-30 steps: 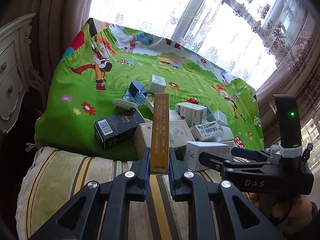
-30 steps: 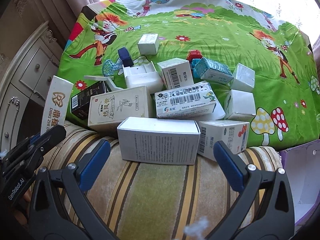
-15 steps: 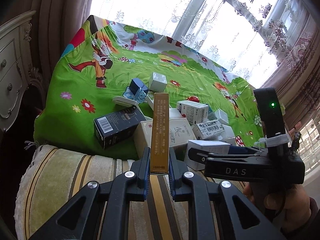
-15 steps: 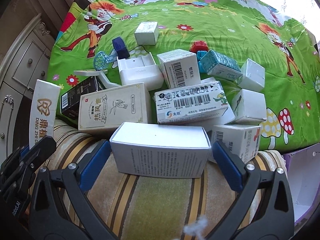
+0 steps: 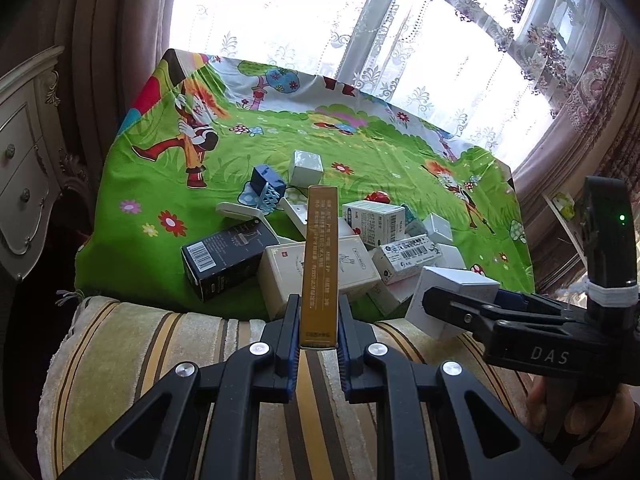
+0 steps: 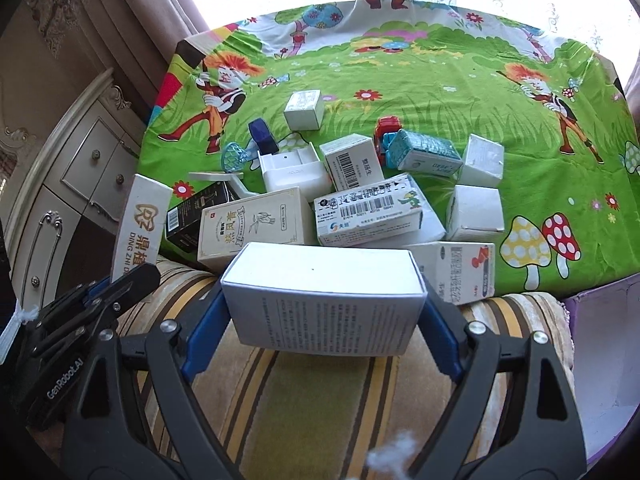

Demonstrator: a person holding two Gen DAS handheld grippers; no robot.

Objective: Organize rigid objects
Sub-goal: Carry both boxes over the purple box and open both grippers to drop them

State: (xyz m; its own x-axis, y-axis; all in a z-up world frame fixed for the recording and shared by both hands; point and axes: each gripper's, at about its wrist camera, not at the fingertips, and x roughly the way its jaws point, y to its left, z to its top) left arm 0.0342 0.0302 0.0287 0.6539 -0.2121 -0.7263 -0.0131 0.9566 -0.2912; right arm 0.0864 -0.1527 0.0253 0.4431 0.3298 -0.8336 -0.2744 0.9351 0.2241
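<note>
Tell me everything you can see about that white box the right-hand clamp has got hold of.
The white box is a plain cardboard carton, oblong, closed and undented. Its top face is blank white apart from a tiny dark speck; the front face carries small grey printed text, too fine to read. The right gripper holds it by its two short ends, a blue pad against each. It lies roughly level over the striped cushion, just in front of the pile of boxes. In the left wrist view it looks slightly tilted.

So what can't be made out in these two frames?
- Purple bin: right wrist view, cut off by the frame edge; contents unseen.
- Black box: right wrist view, mostly hidden behind the cream box.
- White box in the right claw: underside hidden, side print too small.
- Gold box in the left claw: print blurred.
</note>
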